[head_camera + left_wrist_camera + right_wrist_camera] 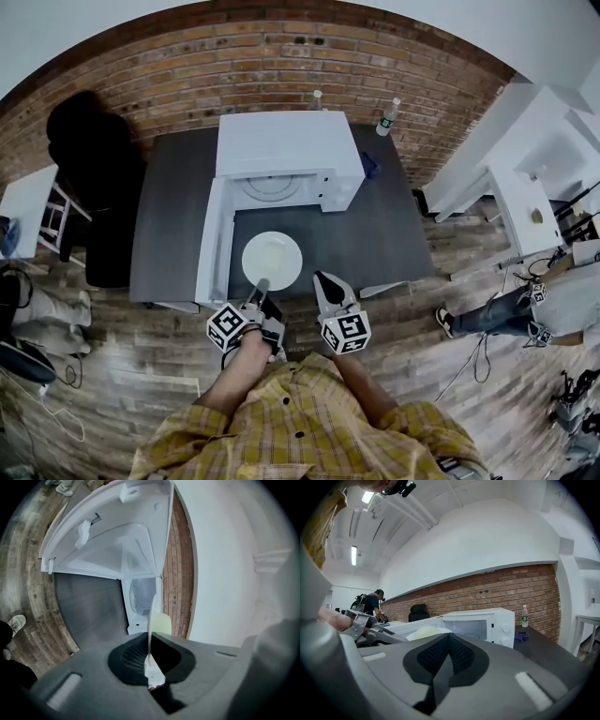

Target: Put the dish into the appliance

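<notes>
A white round dish (pixel 273 260) hangs flat over the dark grey table (pixel 375 234), just in front of the white microwave (pixel 286 155). My left gripper (pixel 262 284) is shut on the dish's near rim. In the left gripper view the dish (pixel 151 620) shows edge-on between the pads, and the microwave's open cavity (pixel 140 599) lies straight ahead. The door (pixel 211 239) stands swung out to the left. My right gripper (pixel 322 277) is shut and holds nothing, just right of the dish. In the right gripper view the dish (pixel 424 632) sits left of the microwave (pixel 480 625).
Two water bottles (pixel 387 116) stand at the table's back edge by the brick wall. A blue cloth (pixel 369 166) lies right of the microwave. A black chair (pixel 89 150) stands on the left, white tables (pixel 525 202) on the right. A person's legs (pixel 478 314) show at right.
</notes>
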A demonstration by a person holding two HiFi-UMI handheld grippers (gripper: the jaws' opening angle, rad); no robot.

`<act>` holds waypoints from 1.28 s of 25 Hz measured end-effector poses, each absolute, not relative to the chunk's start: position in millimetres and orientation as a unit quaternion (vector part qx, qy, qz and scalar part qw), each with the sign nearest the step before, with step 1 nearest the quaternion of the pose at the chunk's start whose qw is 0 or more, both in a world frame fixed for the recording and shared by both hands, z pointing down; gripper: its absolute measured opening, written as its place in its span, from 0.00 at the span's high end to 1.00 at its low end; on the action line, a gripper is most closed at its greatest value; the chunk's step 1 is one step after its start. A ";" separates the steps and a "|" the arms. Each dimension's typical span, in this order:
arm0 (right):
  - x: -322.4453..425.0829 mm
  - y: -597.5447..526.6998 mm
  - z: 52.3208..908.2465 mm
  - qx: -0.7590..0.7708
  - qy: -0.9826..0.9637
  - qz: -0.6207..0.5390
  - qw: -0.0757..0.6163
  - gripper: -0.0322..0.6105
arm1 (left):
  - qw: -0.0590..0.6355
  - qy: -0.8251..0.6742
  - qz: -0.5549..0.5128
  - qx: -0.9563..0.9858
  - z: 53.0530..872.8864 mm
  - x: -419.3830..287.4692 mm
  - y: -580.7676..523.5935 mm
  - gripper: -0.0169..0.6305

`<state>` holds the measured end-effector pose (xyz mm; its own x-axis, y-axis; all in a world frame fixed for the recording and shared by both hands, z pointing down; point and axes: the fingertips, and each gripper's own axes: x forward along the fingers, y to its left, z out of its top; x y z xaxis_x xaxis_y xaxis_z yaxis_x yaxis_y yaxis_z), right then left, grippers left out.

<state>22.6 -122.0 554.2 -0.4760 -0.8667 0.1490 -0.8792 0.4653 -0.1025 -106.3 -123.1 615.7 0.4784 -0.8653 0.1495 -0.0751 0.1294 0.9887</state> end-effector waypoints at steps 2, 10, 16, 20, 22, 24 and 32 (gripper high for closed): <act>25.1 -125.5 555.9 0.512 -0.854 0.083 0.040 0.95 | 0.634 -0.404 -0.309 0.583 617.0 -103.7 -126.2 0.96; 26.5 -151.6 558.5 0.508 -0.856 0.084 0.051 0.95 | 0.634 -0.407 -0.307 0.581 617.4 -100.3 -147.6 0.96; 32.3 -178.6 564.8 0.499 -0.861 0.079 0.068 0.95 | 0.635 -0.412 -0.317 0.571 620.0 -92.6 -175.4 0.96; 36.2 -200.8 563.3 0.490 -0.866 0.080 0.061 0.95 | 0.633 -0.422 -0.324 0.563 623.5 -90.9 -197.6 0.96; 36.9 -209.6 561.6 0.486 -0.869 0.081 0.056 0.95 | 0.632 -0.424 -0.329 0.559 625.7 -89.9 -207.4 0.96; 37.1 -216.6 561.4 0.481 -0.871 0.083 0.051 0.95 | 0.634 -0.423 -0.336 0.554 628.1 -87.9 -215.9 0.96; 40.5 -239.9 568.4 0.468 -0.878 0.087 0.054 0.95 | 0.635 -0.432 -0.342 0.541 645.3 -81.7 -248.0 0.96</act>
